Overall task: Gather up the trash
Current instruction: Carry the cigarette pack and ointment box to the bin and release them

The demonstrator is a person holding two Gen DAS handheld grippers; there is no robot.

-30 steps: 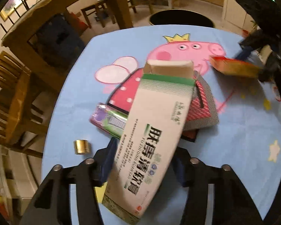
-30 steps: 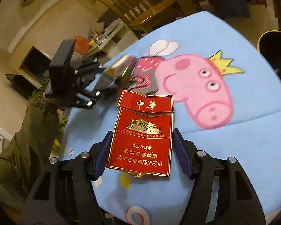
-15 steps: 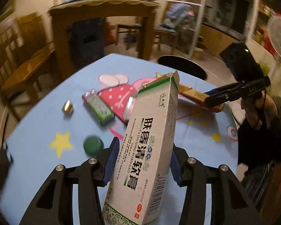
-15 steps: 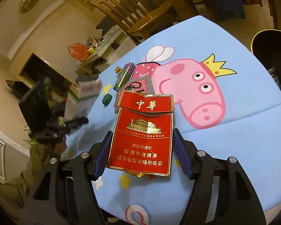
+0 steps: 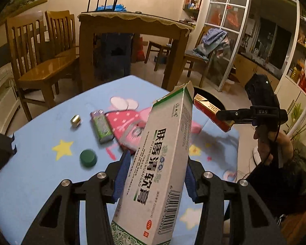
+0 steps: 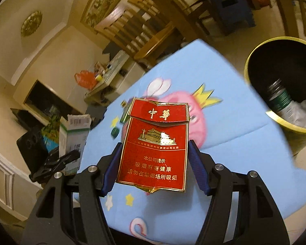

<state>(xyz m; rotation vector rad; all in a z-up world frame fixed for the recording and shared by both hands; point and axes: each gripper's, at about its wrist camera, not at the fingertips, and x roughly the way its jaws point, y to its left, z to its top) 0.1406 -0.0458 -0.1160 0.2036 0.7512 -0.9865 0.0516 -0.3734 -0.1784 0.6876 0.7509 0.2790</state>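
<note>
Carrying is the step in hand. Left wrist view: the left tongs (image 5: pixel 155 175) clamp a tall white-and-green cardboard carton (image 5: pixel 163 155), lifted above the blue cartoon-print bench (image 5: pixel 40 163); a green cap (image 5: pixel 88 158) lies left of it.

Right wrist view: the right tongs (image 6: pixel 153 167) grip a flat, glossy red cigarette pack (image 6: pixel 155 147). The round bin (image 6: pixel 283 85) stands far right; next, both loads likely need swinging over its rim.

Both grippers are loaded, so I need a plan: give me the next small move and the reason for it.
Probably swing the right gripper toward the bin and drop the red cigarette pack there. It holds the pack clear of the table, and the open bin, already holding trash, stands just past the table's edge. The left gripper, holding the white-green box, can follow.
</note>
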